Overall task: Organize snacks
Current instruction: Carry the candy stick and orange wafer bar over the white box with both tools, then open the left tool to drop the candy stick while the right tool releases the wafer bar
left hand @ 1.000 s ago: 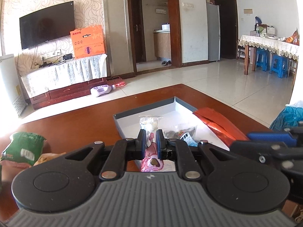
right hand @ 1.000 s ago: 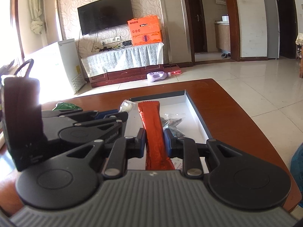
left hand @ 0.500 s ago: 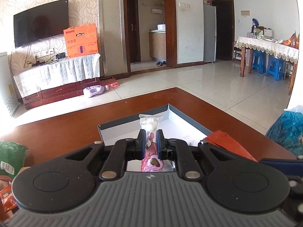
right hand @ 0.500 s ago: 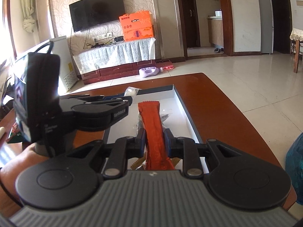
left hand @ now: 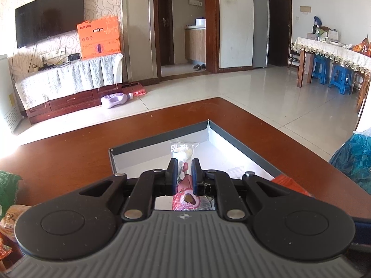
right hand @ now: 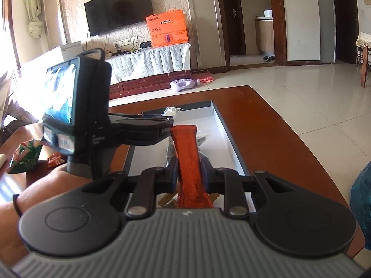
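A shallow white box with a dark rim (left hand: 231, 136) (right hand: 228, 126) lies on the brown table. My left gripper (left hand: 184, 166) is shut on a clear-and-pink snack packet (left hand: 184, 153), held over the box's near left part; the same packet's clear tip (right hand: 171, 111) shows past the left gripper's body (right hand: 139, 127) in the right wrist view. My right gripper (right hand: 189, 166) is shut on a long orange-red packet (right hand: 187, 148) that sticks forward over the box. A dark small packet (right hand: 204, 139) lies inside the box.
Loose snacks lie on the table to the left: a green bag (left hand: 7, 190) (right hand: 25, 155) and small red packets (right hand: 55, 158). A person's hand (right hand: 46, 180) holds the left gripper. A blue plastic bag (left hand: 354, 157) sits off the table's right edge.
My left gripper has moved forward and to the right over the box with its packet. My right gripper has barely moved and keeps the orange-red packet.
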Demonstrator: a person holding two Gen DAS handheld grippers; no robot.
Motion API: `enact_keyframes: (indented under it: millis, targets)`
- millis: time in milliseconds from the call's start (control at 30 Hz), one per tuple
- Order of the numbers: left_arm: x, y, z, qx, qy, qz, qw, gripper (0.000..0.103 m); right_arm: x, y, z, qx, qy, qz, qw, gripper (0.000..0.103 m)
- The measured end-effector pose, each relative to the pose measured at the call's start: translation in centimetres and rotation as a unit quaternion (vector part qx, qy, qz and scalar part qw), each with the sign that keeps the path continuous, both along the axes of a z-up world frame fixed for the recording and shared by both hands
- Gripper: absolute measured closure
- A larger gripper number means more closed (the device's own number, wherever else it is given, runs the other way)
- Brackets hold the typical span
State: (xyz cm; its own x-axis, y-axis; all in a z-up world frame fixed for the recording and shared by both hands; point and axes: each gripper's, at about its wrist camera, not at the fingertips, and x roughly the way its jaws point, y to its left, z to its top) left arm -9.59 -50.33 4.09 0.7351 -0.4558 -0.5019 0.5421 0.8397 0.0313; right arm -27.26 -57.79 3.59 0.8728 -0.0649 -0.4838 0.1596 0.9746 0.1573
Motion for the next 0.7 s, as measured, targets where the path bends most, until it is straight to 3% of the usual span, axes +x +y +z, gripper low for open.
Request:
enact_keyframes:
  millis: [300,467,600,700]
  targets:
    - [2.4,-0.9,-0.2,0.007,0.016,-0.004,0.9998,0.089,0.4,0.0,-0.3,0.001,0.009,0.0,1.0,0.079]
    - [2.2,-1.1,-0.4,0.009,0.015,-0.004,0.9998,0.082,0.5,0.0,-0.3,0.002,0.012,0.0,1.0,0.079]
    - [2.1,-1.1,-0.3,0.01,0.014,-0.006,0.9998,0.054,0.8,-0.1,-0.5,0.001,0.017,-0.002,1.0,0.079]
    - [2.0,-0.6,-0.2,0.008,0.012,-0.005,0.9999,0.048,0.9,-0.2,-0.7,0.003,0.019,-0.005,1.0,0.079]
